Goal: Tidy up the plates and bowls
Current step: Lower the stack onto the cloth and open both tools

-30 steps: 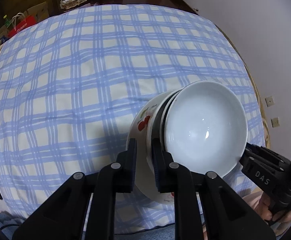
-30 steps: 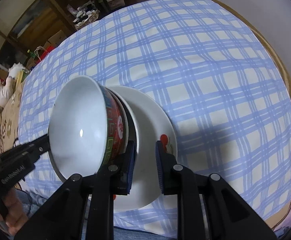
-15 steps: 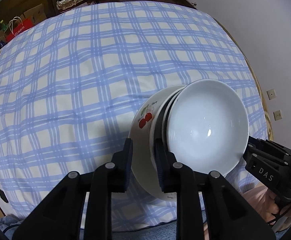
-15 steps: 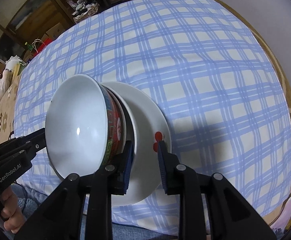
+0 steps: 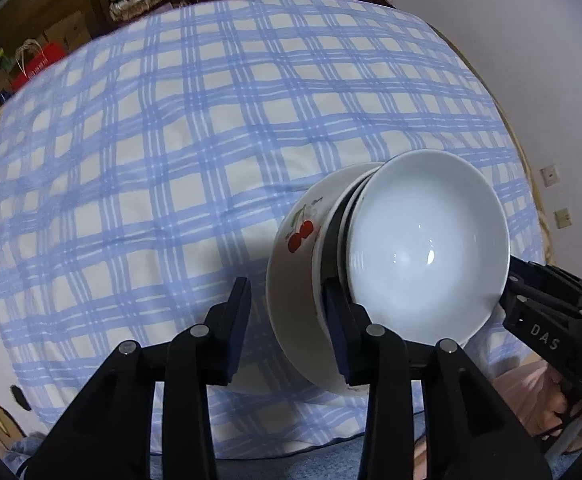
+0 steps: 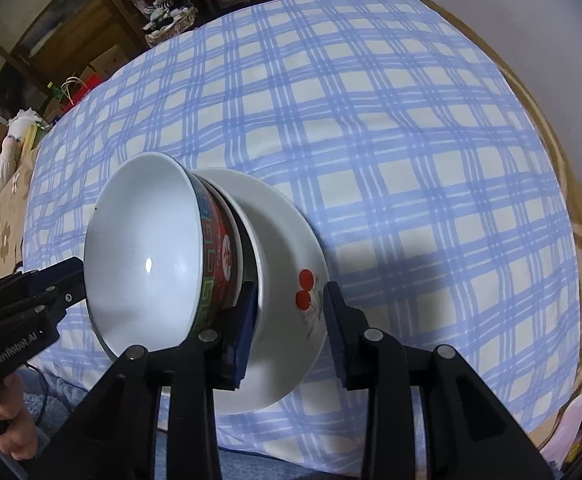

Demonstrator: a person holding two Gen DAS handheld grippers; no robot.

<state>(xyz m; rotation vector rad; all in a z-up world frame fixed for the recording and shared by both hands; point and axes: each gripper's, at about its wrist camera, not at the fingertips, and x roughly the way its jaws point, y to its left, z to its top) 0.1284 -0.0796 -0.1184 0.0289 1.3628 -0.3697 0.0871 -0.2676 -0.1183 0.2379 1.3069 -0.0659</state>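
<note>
- The stack sits at the near edge of the table spread with a blue-and-white checked cloth [image 5: 179,168], just in front of the person.
- At the bottom lies the wide white glazed plate with a red cherry print [image 6: 291,280]; a second white dish nests on it, and on top rides the deep white bowl with a red-and-green patterned outer band [image 6: 147,252].
- The left gripper [image 5: 287,336] has just been easing its jaws apart; the plate's left rim stands between them, and there is daylight on the outer side, so nothing is clamped.
- The right gripper [image 6: 291,324] does the same on the opposite rim: its jaws have just been widening, the cherry-printed lip sits in the gap, and the pads are off it.
- From the left wrist view the right tool shows beyond the bowl, held in a hand [image 5: 563,412].
- Handling judgement: this is glazed ceramic, stiff and slick, probably weighty as a stack, and it would chip or shatter if knocked or dropped.
- The bowl looks top-heavy on the flatter dishes; a tilt could send it sliding.
- The best purchase seems to be the plate's thin outer lip, taken at two opposite points and kept level.
- The soft cloth may cushion the stack, but it could also drag or bunch if the stack is pushed.
</note>
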